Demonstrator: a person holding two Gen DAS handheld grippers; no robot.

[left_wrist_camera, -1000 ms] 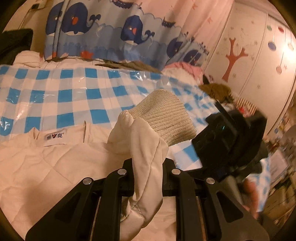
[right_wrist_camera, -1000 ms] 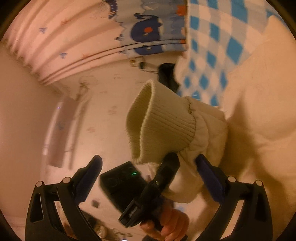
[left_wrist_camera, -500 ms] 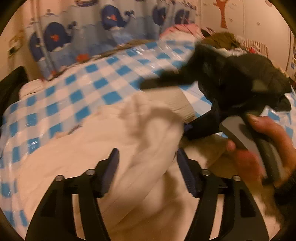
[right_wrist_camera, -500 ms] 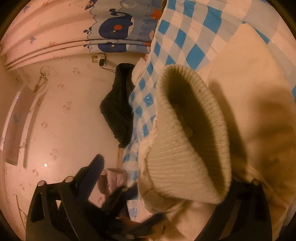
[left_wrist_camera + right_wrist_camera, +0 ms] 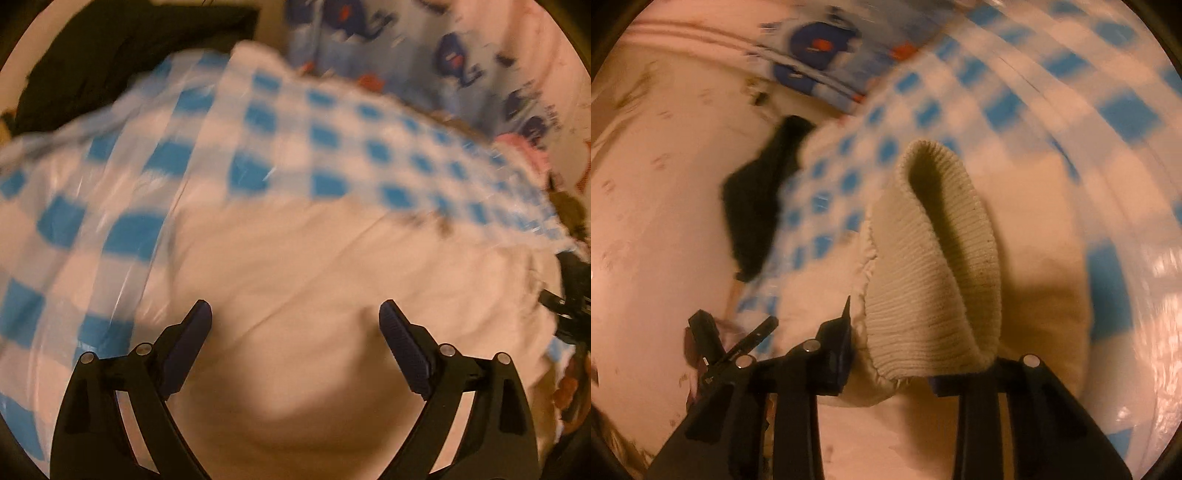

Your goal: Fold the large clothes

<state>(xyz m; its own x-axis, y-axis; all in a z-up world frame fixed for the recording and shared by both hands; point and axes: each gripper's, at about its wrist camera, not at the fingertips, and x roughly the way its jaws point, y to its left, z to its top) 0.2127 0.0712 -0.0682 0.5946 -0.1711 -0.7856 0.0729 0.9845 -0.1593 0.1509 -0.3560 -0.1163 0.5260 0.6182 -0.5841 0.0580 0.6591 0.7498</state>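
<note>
One gripper does all the holding: the right gripper (image 5: 916,354) is clamped on the cream jacket's (image 5: 314,295) ribbed cuff (image 5: 934,266), while the left gripper (image 5: 295,325) hovers wide above the jacket body spread just ahead. The sleeve could slip and bunch.

Ribbed knit cuff (image 5: 945,280), glossy plastic sheet (image 5: 1137,295)
</note>
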